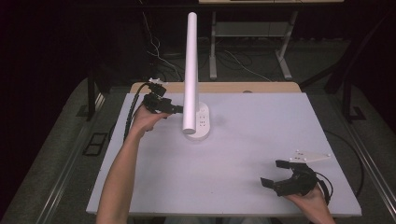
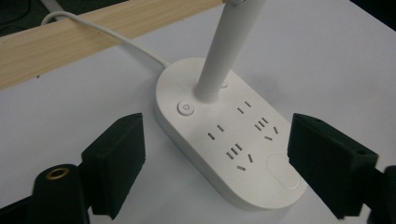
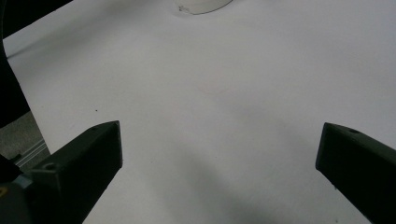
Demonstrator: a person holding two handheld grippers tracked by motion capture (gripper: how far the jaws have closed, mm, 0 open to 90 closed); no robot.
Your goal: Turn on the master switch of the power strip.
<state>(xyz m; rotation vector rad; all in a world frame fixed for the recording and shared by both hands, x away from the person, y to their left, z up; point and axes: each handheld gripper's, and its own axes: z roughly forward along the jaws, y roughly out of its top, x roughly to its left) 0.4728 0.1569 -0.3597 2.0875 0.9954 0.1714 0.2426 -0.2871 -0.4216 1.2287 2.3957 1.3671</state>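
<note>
Left hand-held gripper (image 1: 180,110): held in the person's left hand (image 1: 148,119) over the white-topped bench (image 1: 261,140), at about ten o'clock from bench centre in the high view. Its jaws are spread wide and grip nothing. In the left gripper view the two black jaws stand on either side of the near end of the white oval power-strip base (image 2: 229,149), apart from it; whether they touch the bench surface cannot be told.

White oval power-strip base, also seen at (image 1: 198,123): lies flat on the bench at about eleven o'clock from centre, just beside the left gripper's tips. Its top face carries several socket slots, a round power button (image 2: 186,108) at the end farther from the camera, and a smooth oval pad (image 2: 282,171) at the near end. A white cylindrical lamp column (image 1: 191,70) rises from the base beside the button. A white cord (image 2: 107,33) leaves the far end of the base and crosses the light wooden strip (image 2: 70,44) along the bench's far edge.

Right hand-held gripper (image 1: 275,173): held in the person's right hand (image 1: 310,203) at about five o'clock, near the front edge of the bench and well apart from the base. Jaws spread wide, nothing between them; the right gripper view shows bare white surface between the jaws. A grey three-cornered plate (image 1: 310,157) sits on top of this gripper.
</note>
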